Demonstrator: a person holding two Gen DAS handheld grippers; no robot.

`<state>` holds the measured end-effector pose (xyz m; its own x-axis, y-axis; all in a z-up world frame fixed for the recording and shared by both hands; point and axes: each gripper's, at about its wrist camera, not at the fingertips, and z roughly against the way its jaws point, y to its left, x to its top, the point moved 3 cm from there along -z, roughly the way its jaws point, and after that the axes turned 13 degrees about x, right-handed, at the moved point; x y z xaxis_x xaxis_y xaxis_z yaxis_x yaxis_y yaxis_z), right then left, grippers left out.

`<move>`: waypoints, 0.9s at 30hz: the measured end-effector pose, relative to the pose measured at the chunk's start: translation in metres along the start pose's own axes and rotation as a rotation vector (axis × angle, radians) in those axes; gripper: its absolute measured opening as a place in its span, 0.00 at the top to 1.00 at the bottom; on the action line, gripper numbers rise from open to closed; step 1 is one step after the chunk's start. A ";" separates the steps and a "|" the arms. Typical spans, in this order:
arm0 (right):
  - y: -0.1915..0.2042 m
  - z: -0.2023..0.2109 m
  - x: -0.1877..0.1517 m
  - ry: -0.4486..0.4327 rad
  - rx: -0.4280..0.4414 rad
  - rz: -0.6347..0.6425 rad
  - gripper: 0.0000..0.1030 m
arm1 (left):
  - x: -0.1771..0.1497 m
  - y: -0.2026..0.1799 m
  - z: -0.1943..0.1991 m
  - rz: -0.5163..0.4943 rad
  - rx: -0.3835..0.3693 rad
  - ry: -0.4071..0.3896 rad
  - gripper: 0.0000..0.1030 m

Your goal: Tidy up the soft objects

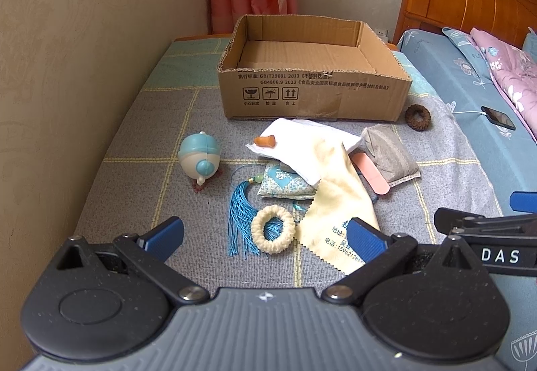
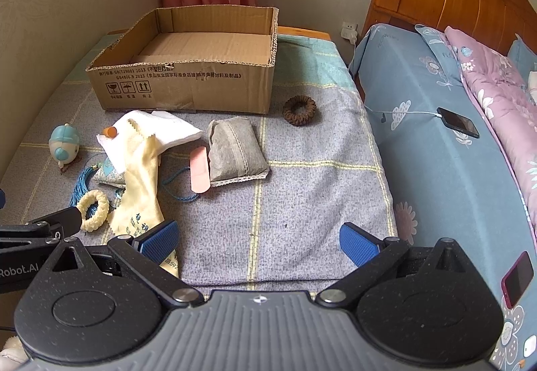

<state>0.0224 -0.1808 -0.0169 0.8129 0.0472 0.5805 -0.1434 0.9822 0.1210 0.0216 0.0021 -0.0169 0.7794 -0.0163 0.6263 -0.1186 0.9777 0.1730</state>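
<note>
Here, yellow cloth lengthwise toward box

Bare cloth lies ahead of the right gripper; the cardboard box and grey pouch obstruct beyond.

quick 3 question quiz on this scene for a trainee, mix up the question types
1. True or false: the cardboard box already holds some of the soft items.
2. Multiple choice: what lies on top of the white folded cloth? A) the brown scrunchie B) a small orange piece C) the blue tassel
3. Fill in: the pink plaster lies right beside the grey ____.

Key
1. False: its floor is bare in both views.
2. B: the small orange piece. The brown scrunchie sits apart near the box, and the blue tassel lies on the blanket.
3. Pouch.

Both the left claw and right claw are open and empty.
</note>
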 end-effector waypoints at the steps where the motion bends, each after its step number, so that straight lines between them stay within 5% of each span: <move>1: 0.000 0.000 0.000 0.000 0.002 0.000 0.00 | 0.001 0.000 0.000 0.000 -0.004 -0.003 0.00; 27: -0.008 -0.012 0.015 -0.053 0.050 0.061 0.00 | 0.004 0.028 -0.038 -0.035 0.002 -0.058 0.00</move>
<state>0.0426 -0.1852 -0.0192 0.7709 0.0958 0.6298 -0.2209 0.9675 0.1232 0.0444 0.0378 -0.0385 0.7459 -0.0626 0.6632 -0.0933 0.9759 0.1971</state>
